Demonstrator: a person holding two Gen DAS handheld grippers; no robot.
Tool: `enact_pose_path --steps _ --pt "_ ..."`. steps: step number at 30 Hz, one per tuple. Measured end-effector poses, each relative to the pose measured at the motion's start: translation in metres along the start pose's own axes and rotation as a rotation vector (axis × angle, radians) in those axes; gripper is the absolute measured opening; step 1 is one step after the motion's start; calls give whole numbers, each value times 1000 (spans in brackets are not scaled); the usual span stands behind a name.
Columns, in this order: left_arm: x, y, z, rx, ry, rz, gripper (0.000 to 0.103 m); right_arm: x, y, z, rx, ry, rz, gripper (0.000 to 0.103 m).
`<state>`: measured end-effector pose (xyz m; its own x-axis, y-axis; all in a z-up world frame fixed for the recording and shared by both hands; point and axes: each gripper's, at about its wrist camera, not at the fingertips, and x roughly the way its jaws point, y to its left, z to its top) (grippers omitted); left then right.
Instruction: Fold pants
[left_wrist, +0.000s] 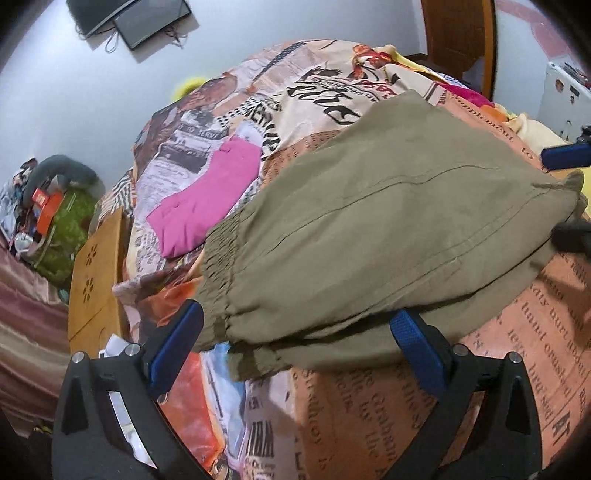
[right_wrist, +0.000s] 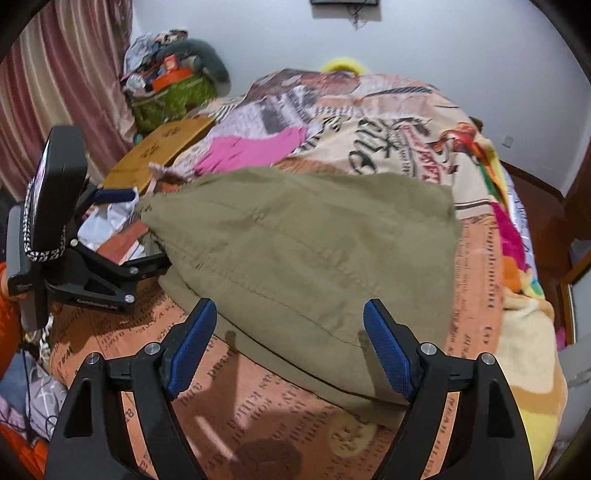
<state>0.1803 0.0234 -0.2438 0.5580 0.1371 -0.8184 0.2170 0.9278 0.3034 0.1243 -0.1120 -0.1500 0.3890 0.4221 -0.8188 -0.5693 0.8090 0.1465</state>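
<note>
Pants (left_wrist: 369, 229) lie folded on the bed (left_wrist: 498, 369); we hold our left gripper (left_wrist: 295, 343) and right gripper (right_wrist: 290, 343) wide open at their near edge.

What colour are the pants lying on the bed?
Olive khaki pants, plain and unpatterned; seen best in the left wrist view.

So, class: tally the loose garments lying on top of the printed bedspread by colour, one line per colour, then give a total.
Olive-green: 1, the pants
Pink: 1, the folded garment
Total: 2
</note>
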Motion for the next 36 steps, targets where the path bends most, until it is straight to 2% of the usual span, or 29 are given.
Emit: enact_pose_path --steps 6,12,14,15,16,17,19,21,23,24,26,28,32,36 --pt "-13 6 17 -17 -51 -22 102 19 13 7 -39 39 43 79" --pt "-21 14 24 -54 -63 -82 102 27 27 15 -101 2 54 79" --pt "-21 11 21 -42 -65 -98 102 29 27 19 -109 -20 51 71" --pt "-20 9 19 -31 -64 -105 102 29 27 20 -110 -28 52 58" --pt "-20 7 17 -24 -64 -108 102 30 26 21 -105 -27 62 49" --pt "-19 4 15 -12 -63 -115 102 31 26 23 -99 -27 74 46" --pt "-15 0 13 1 -54 -118 102 31 26 24 -91 -31 98 29" --pt "-12 -4 13 10 -45 -120 92 31 28 25 -92 -37 108 22" --pt "-11 -7 14 25 -43 -93 68 29 29 25 -92 -47 117 15" --pt "-11 -8 15 32 -43 -76 63 27 30 24 -90 -53 118 13" --pt "-13 -8 16 28 -49 -75 40 25 30 24 -93 -60 123 11" --pt "-19 -6 16 19 -65 -98 31 21 31 24 -93 -70 128 10" --pt "-32 -5 13 18 -91 -120 26 12 35 22 -115 -86 131 8" --pt "-28 -8 4 11 -59 -155 26 12 36 17 -120 -71 141 8"
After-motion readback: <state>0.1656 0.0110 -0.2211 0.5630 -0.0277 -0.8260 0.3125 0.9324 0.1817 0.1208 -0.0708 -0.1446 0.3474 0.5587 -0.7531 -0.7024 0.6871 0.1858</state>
